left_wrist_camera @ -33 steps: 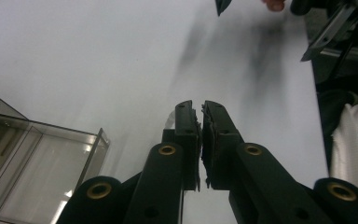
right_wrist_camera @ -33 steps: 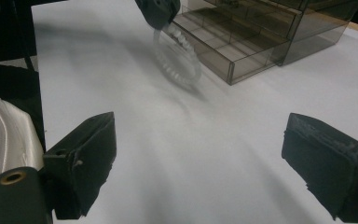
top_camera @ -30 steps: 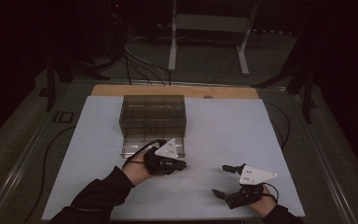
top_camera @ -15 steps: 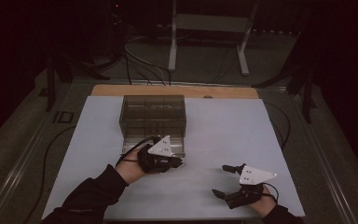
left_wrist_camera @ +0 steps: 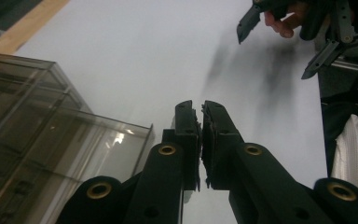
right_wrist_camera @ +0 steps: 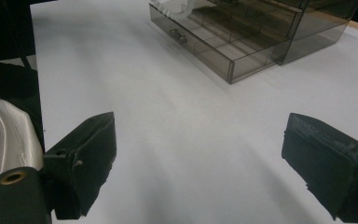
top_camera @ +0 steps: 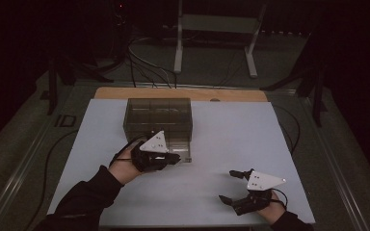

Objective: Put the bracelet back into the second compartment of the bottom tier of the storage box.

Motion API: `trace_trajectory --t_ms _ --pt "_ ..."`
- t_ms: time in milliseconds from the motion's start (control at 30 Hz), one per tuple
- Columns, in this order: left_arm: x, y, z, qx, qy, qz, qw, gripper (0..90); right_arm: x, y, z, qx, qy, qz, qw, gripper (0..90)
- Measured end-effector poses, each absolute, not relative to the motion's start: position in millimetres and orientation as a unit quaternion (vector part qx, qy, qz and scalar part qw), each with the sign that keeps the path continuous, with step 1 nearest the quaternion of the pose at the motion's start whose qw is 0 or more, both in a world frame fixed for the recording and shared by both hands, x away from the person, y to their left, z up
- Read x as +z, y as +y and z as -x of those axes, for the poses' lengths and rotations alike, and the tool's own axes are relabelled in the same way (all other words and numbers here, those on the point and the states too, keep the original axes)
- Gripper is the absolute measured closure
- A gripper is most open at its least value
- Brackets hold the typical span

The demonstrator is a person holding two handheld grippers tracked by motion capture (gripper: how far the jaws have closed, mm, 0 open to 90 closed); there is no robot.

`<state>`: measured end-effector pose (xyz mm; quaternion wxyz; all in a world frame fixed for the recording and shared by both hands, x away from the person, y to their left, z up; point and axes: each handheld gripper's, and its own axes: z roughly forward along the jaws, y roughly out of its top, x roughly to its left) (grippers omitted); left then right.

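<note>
Surface: white table top (top_camera: 221,144) with a wooden strip along its far edge, dark room and metal stand legs beyond.
Drawer box: smoky clear plastic organiser (top_camera: 159,120), standing on the far left part of the table top.
Open drawer: bottom drawer (right_wrist_camera: 214,49) pulled out toward the person; the right gripper view shows its small knob and inner dividers, which the high view does not.
Left gripper: left gripper (top_camera: 171,159) sits just in front of the drawer's front corner; its own view (left_wrist_camera: 200,122) shows the jaws pressed together with nothing between them and the drawer wall just to their left.
Right gripper: right gripper (top_camera: 230,185) lies low, well apart from the box; its own view (right_wrist_camera: 200,154) shows the jaws spread wide over bare table, the drawer far ahead.
</note>
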<state>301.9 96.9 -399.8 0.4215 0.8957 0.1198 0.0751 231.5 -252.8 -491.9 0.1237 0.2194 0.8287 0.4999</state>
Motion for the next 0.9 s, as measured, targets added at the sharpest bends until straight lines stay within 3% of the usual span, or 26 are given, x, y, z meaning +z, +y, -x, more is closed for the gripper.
trace_trajectory --t_ms 900 --pt "-384.9 145.6 -330.3 0.121 0.184 -0.878 0.425 85.7 -492.0 -251.8 -231.3 0.5 0.829 -0.219 0.122 9.8"
